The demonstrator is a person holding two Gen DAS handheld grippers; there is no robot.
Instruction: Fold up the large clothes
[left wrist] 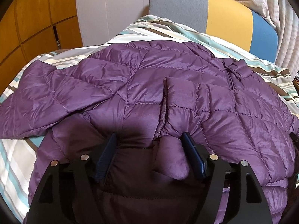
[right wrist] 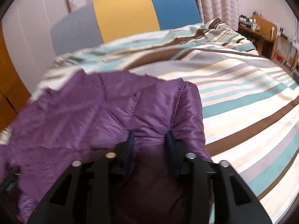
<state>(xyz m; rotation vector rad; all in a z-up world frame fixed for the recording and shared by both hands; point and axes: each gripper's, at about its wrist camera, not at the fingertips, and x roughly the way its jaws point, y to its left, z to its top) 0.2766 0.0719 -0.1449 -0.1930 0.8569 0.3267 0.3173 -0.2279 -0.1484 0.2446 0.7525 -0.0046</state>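
Left tongs [left wrist: 149, 140] spread | right tongs [right wrist: 150, 137] pinching jacket [left wrist: 149, 85] | purple, quilted, crumpled

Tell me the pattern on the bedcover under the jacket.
The bedcover has stripes of teal, cream, grey and brown; it shows best in the right wrist view.

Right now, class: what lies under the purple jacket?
The striped bedcover shows around the purple jacket, so the jacket lies on it. Whatever sits directly beneath the jacket is hidden.
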